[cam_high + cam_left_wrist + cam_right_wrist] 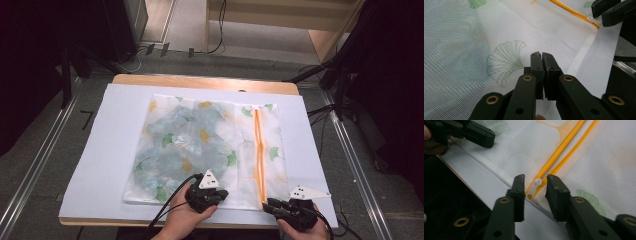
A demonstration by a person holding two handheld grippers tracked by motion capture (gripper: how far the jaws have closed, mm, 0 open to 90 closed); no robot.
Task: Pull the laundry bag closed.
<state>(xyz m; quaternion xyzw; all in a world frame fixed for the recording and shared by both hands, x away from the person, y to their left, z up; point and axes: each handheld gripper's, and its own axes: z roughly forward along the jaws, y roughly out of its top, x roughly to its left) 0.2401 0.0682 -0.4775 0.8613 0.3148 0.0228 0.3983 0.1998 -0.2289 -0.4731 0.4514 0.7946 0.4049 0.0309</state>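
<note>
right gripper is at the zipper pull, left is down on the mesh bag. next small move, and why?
Probably close the right gripper on the white zipper pull. Its jaws stand open on either side of the pull, at the near end of the orange zipper, without gripping it. The left gripper, jaws together, is on the mesh bag near its front edge, seemingly pinning it, so a pull along the zipper could follow.

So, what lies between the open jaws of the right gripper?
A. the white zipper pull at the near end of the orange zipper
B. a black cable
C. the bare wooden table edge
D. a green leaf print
A: in the right gripper view, the right gripper has its jaws apart on either side of the white zipper pull, at the end of the orange zipper on the mesh bag.
</note>
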